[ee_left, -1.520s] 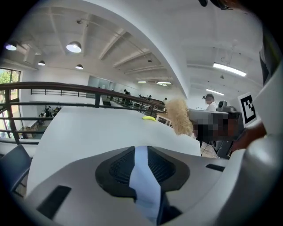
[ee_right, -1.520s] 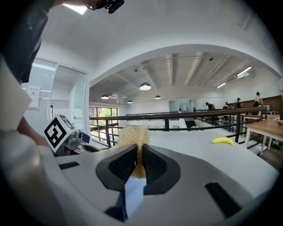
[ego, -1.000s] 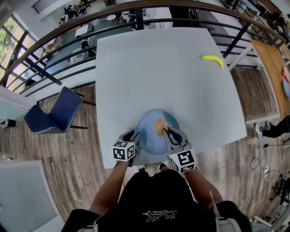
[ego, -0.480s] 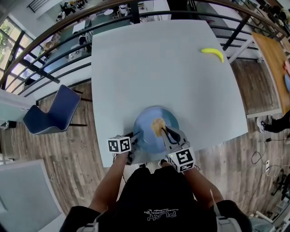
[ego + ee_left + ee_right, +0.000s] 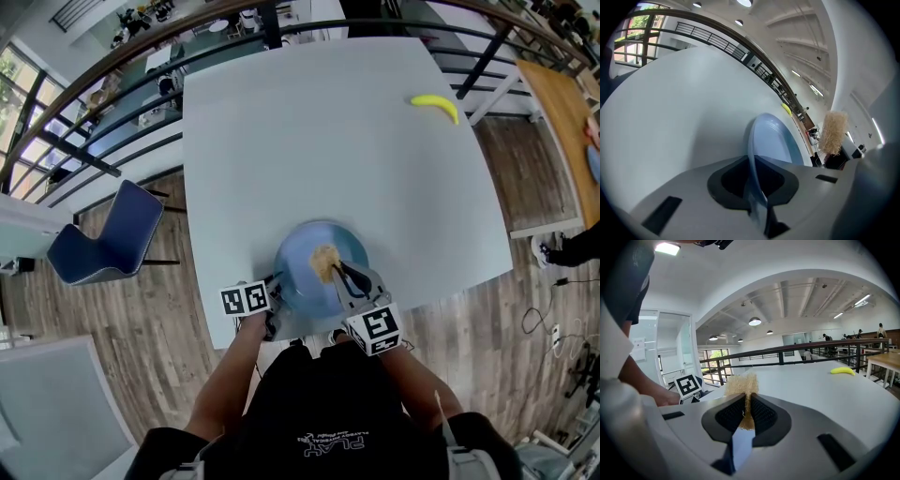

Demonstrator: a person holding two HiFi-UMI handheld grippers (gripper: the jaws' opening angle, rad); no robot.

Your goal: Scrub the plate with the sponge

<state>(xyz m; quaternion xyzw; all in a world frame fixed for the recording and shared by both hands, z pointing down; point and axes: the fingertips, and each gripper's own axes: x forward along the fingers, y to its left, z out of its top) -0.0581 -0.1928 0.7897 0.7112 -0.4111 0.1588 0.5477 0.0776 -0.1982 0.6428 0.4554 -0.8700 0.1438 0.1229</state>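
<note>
A blue plate (image 5: 302, 274) lies near the table's front edge. A tan fibrous sponge (image 5: 325, 260) rests on its middle, with my right gripper (image 5: 339, 271) shut on it. In the right gripper view the sponge (image 5: 740, 384) is pinched flat between the dark pads (image 5: 761, 414). My left gripper (image 5: 277, 287) is at the plate's left rim. In the left gripper view the plate's rim (image 5: 752, 154) runs edge-on between the jaws, which are closing on it, and the pads touch the rim. The sponge (image 5: 833, 131) shows beyond the plate.
A yellow banana (image 5: 435, 104) lies at the far right corner of the pale table (image 5: 328, 141). A blue chair (image 5: 108, 239) stands left of the table, and a dark railing (image 5: 112, 66) runs behind it. A wooden table (image 5: 562, 141) stands to the right.
The left gripper has shifted a little left and turned at the plate's left rim, then stayed there. The right gripper has kept the sponge on the plate's middle.
</note>
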